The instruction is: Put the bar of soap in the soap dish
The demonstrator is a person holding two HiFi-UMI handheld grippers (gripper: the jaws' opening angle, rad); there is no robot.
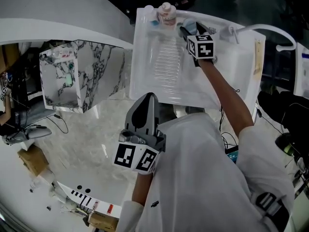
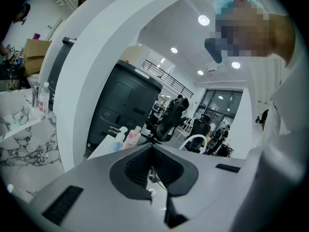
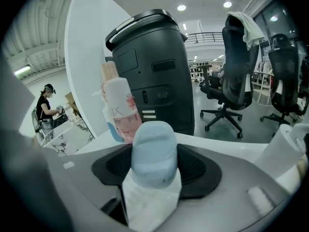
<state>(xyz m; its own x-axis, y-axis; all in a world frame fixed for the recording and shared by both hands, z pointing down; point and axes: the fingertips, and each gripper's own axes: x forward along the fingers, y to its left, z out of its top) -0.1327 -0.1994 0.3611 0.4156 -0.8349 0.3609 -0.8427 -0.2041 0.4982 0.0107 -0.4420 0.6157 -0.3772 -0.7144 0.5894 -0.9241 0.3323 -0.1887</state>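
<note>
Pale-blue bar of soap [image 3: 153, 151], probably hard, light and slippery, sits clamped by its sides in the right gripper [image 3: 154, 164]; the left gripper [image 2: 152, 162] is closed, empty.

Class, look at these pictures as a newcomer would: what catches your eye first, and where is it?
The pale blue bar of soap stands out first, clamped in the right gripper at the far end of the white basin, near a pink-labelled bottle. Next comes the left gripper, shut and empty, close to the person's body.
</note>
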